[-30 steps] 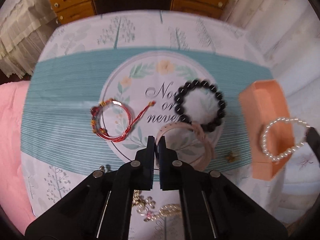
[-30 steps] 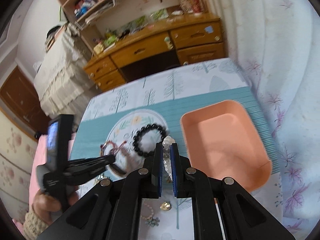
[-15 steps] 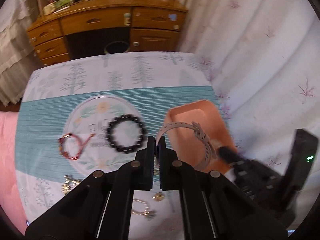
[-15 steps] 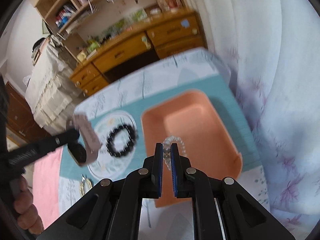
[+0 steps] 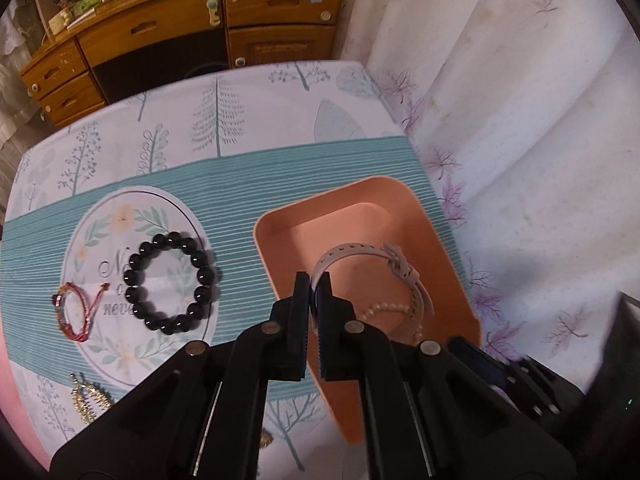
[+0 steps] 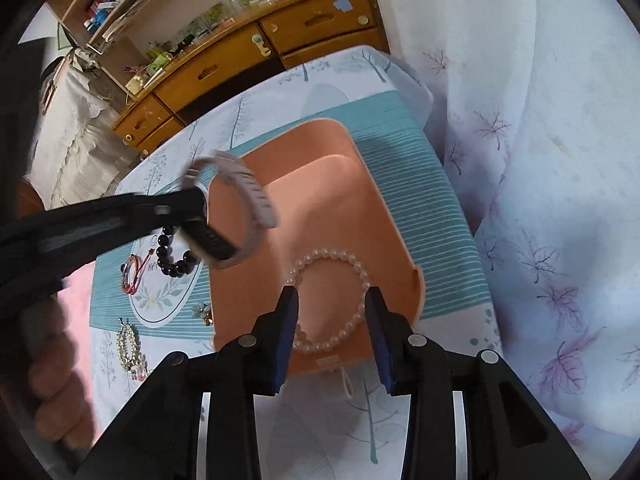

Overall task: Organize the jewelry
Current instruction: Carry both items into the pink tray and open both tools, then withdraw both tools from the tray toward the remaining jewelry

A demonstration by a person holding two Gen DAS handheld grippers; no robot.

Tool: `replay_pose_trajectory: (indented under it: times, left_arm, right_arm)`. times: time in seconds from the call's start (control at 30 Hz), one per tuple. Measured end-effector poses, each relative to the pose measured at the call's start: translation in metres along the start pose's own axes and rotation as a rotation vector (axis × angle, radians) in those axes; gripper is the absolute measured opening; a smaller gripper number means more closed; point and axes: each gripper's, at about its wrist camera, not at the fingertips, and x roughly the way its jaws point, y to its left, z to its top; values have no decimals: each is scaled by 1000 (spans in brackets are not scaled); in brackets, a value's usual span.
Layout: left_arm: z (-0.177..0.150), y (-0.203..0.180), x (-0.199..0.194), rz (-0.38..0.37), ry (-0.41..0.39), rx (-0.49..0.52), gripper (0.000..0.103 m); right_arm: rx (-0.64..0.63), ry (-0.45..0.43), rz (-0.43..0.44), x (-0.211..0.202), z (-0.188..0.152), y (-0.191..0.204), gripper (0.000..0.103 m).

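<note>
The left gripper (image 5: 314, 294) has its two fingers squeezed tight on a pale pink watch band (image 5: 404, 276). The band hangs in a loop past the fingertips, up in the air above the orange tray (image 5: 280, 248). In the right wrist view the same band (image 6: 248, 188) looks blurry, and a dark watch face hangs under it. The right gripper (image 6: 331, 312) is opening its fingers, and they stand partly apart. The white pearl bracelet (image 6: 332, 300) lies flat on the tray floor (image 6: 320, 184) just in front of these fingers. Part of its ring sits in the gap between them. The pads do not press on it. Off to the side of the left fingers, away from the tray, a black bead bracelet (image 5: 170, 282) lies on the round picture on the tablecloth (image 5: 224, 120). A red string bracelet (image 5: 78, 312) lies just past it, farther from the fingers. Some gold jewelry (image 5: 90, 400) lies near that same side, closer to the camera. A hand (image 6: 52, 380) shows at the edge of the right wrist view.
</note>
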Motion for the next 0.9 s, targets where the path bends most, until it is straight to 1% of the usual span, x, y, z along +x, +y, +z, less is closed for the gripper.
replay_pose_trajectory:
  times: [0.07, 0.2, 0.27, 0.33, 0.37, 0.43, 0.5, 0.53, 0.6, 0.67, 0.7, 0.73, 0.77, 0.83, 0.9]
  left_arm:
    - [2, 0, 12, 12, 7, -2, 2]
    - [7, 0, 35, 35, 14, 9, 2]
    - [10, 1, 42, 42, 20, 14, 5]
    - [12, 1, 48, 58, 28, 21, 6]
    - [13, 2, 49, 60, 33, 21, 9]
    - [14, 8, 49, 29, 39, 10, 11]
    - [13, 12, 46, 13, 45, 0, 16]
    - [12, 14, 43, -18, 48, -9, 19]
    - [10, 16, 36, -46, 49, -12, 20]
    - [6, 18, 25, -56, 43, -7, 22]
    - [3, 18, 19, -49, 44, -8, 26]
    - [0, 19, 12, -41, 40, -8, 36]
    - [-3, 21, 4, -47, 27, -6, 41]
    - [-11, 25, -15, -46, -6, 8, 41]
    - [-20, 29, -30, -20, -15, 29, 41]
  right_arm:
    - [-6, -19, -3, -7, -3, 0, 36]
    - [-3, -30, 2, -16, -4, 3, 36]
    - [-4, -38, -6, -19, 0, 6, 36]
    - [-5, -50, -9, -24, -2, 6, 36]
    - [-5, -52, -9, -25, -2, 7, 36]
    - [-3, -53, -6, -25, 1, 7, 36]
    - [-7, -54, -9, -25, 0, 9, 36]
    - [-9, -53, -10, -26, -1, 10, 36]
    - [-12, -53, -7, -26, 0, 12, 36]
    - [-24, -56, -9, -27, -1, 16, 36]
    - [-33, -58, -14, -28, -1, 18, 36]
    - [-38, -59, -17, -29, -2, 20, 36]
    - [-43, -60, -15, -31, -3, 23, 36]
    - [-57, -65, -9, -34, -6, 28, 36]
    - [-67, -67, -6, -37, -9, 33, 36]
